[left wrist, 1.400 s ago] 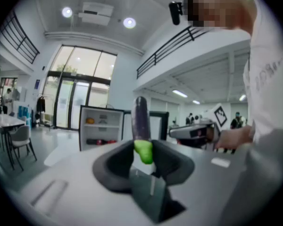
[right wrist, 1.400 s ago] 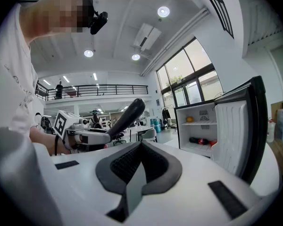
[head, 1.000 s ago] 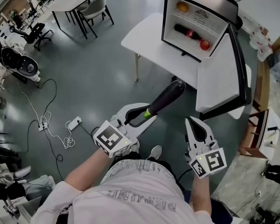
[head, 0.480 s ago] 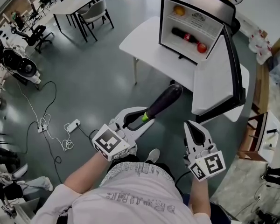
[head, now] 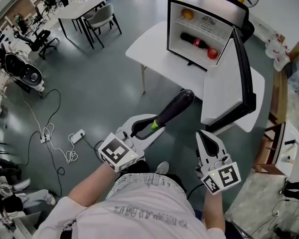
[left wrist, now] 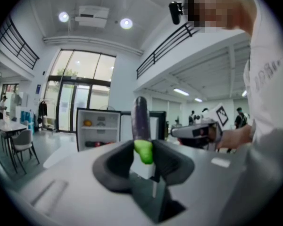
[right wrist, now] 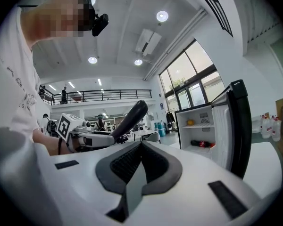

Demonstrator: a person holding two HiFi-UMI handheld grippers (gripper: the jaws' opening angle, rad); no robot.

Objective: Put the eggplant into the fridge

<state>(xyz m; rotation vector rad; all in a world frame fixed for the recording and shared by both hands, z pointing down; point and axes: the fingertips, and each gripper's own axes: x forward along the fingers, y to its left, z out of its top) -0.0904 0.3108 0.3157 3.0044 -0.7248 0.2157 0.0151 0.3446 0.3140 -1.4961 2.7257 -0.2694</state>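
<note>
Left claw [head: 148, 127] stays clamped on the green stem end of the eggplant [head: 172, 109], whose dark body juts up and away toward the fridge [head: 168, 26]. Right claw [head: 210, 139], just to its right, is closed and empty. Over the last second the door [head: 224, 91] and table [head: 149, 46] have drawn slightly nearer the eggplant's tip, so I judge the carry is under way, not the placing. The open door's near edge, on the right, needs skirting. Bottle [head: 192, 40] and red fruit [head: 212, 54] crowd the lower shelf; the upper, beside the orange [head: 188, 14], looks freer.
</note>
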